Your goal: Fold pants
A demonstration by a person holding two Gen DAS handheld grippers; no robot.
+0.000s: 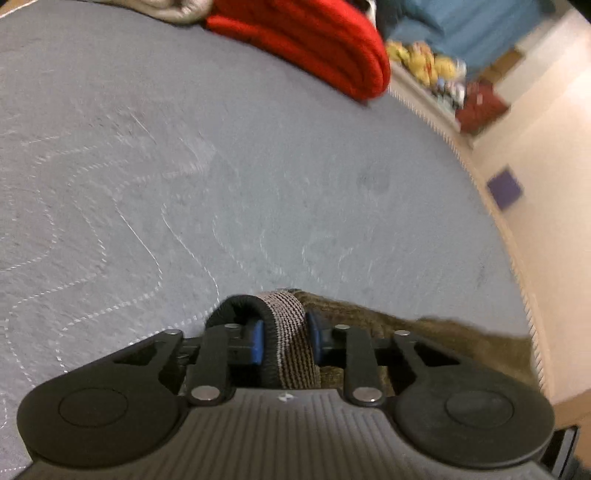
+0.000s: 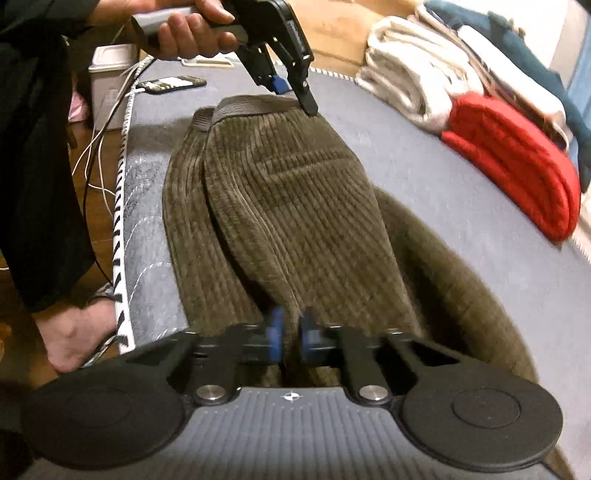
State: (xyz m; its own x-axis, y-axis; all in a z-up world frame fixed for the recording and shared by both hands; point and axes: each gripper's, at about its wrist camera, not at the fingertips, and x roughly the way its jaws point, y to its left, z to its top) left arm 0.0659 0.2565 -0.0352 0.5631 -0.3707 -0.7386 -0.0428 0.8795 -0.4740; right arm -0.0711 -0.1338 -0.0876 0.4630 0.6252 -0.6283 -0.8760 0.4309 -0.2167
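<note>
Mid-fold: left tool [image 1: 284, 341] clamps the waistband [image 1: 291, 332]; right tool [image 2: 291, 338] pinches the pants [image 2: 280, 192], draped over the bed [image 2: 461, 206]. Next, likely carry both ends toward 12 o'clock together.

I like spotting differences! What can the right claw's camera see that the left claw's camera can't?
Only the right camera shows the whole brown corduroy pants, the left claw pinching their waistband, the hand holding it, a phone and white towels. Only the left camera shows the waistband close up between its pads, plus a purple square on the floor. Both show the grey quilted mat and the folded red blanket.
</note>
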